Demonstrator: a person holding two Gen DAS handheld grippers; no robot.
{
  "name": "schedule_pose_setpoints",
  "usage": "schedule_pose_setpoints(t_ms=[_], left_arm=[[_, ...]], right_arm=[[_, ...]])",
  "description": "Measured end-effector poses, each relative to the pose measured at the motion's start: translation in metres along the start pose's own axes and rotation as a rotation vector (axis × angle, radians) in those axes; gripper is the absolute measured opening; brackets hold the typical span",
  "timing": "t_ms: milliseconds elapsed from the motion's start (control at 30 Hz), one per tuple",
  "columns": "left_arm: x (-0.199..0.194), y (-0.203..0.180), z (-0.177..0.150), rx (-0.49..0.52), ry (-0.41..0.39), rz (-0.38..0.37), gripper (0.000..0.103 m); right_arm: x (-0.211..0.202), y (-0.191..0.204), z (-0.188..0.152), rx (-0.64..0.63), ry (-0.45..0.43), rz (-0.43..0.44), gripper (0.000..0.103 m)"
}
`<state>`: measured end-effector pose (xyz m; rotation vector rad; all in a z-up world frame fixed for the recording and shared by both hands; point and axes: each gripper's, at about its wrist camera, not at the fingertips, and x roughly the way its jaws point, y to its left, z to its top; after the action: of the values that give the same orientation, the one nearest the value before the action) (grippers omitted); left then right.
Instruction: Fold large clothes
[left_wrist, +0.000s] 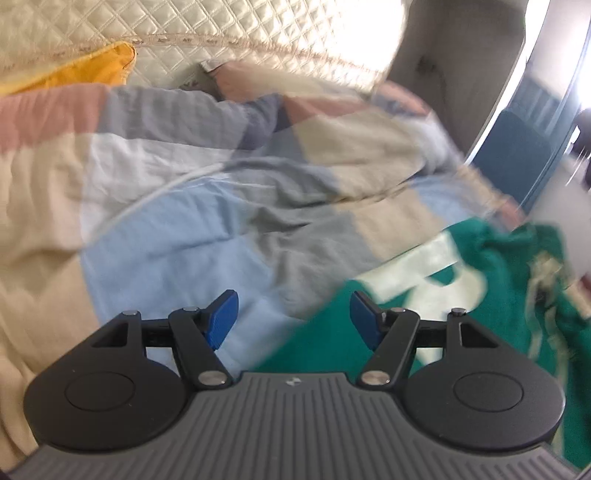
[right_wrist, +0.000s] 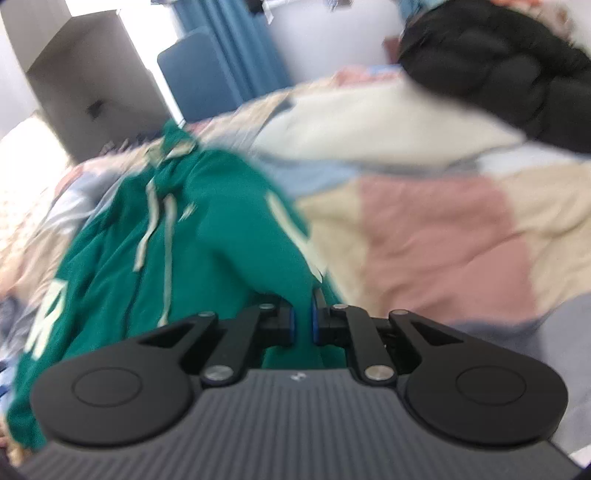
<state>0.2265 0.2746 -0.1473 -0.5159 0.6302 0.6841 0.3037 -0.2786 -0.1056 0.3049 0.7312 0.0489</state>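
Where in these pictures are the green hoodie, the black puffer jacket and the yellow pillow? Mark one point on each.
green hoodie (right_wrist: 221, 206): right wrist view, on the chest fabric beside the drawstrings.
black puffer jacket (right_wrist: 491, 51): right wrist view, on its quilted body.
yellow pillow (left_wrist: 96, 68): left wrist view, on its upper face.

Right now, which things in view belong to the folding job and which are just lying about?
Job:
- green hoodie, spread on the bed
- right claw, shut on a fold of the hoodie
- left claw, open, nothing between its pads

Lying about:
- patchwork quilt under the hoodie
- black puffer jacket
- yellow cushion
- quilted headboard
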Motion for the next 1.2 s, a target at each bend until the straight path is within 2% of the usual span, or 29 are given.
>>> schedule_pose_setpoints(t_ms=[67,100,133,200,233,300,367,433,533,633,733,833,933,1000,1200], left_arm=[[0.012,0.000,0.004,0.070,0.028,0.039,0.072],[0.021,0.002,0.006,0.085,0.075,0.021,0.072],[0.030,0.005,0.005,0.087,0.132,-0.027,0.071],[0.042,0.012,0.002,0.050,0.217,-0.105,0.067],[0.044,0.014,0.001,0.039,0.225,-0.116,0.061],[0.044,0.009,0.002,0.092,0.221,-0.125,0.041],[0.042,0.000,0.007,0.149,0.215,-0.115,0.016],[0.036,-0.009,0.015,0.210,0.187,-0.087,0.007],[0.024,-0.011,0.041,0.220,0.163,-0.091,0.004],[0.009,-0.013,0.087,0.228,0.077,-0.081,0.004],[-0.001,-0.020,0.135,0.241,0.008,-0.052,0.004],[0.000,-0.035,0.182,0.269,-0.095,0.020,0.004],[0.021,-0.048,0.212,0.292,-0.182,0.120,0.004],[0.043,-0.049,0.221,0.295,-0.204,0.160,0.004],[0.124,-0.027,0.214,0.251,-0.103,0.215,0.004]], right_arm=[[-0.001,-0.011,0.006,0.007,-0.033,-0.039,0.011],[0.003,-0.017,0.011,0.018,-0.042,-0.051,0.011],[0.005,-0.023,0.014,0.030,-0.051,-0.065,0.011],[0.008,-0.030,0.022,0.034,-0.063,-0.081,0.011],[0.008,-0.031,0.027,0.016,-0.075,-0.089,0.011],[0.009,-0.028,0.037,-0.064,-0.111,-0.126,0.010],[0.010,-0.026,0.051,-0.132,-0.137,-0.157,0.010],[0.008,-0.023,0.070,-0.166,-0.150,-0.171,0.010],[0.004,-0.020,0.103,-0.202,-0.189,-0.180,0.010],[0.001,-0.022,0.144,-0.157,-0.207,-0.168,0.010],[0.002,-0.022,0.184,-0.132,-0.238,-0.177,0.010],[0.007,-0.017,0.210,-0.169,-0.285,-0.209,0.010],[0.021,-0.014,0.217,-0.283,-0.354,-0.239,0.010],[0.038,-0.022,0.212,-0.319,-0.333,-0.277,0.010],[0.108,-0.087,0.161,-0.279,-0.174,-0.374,0.011]])
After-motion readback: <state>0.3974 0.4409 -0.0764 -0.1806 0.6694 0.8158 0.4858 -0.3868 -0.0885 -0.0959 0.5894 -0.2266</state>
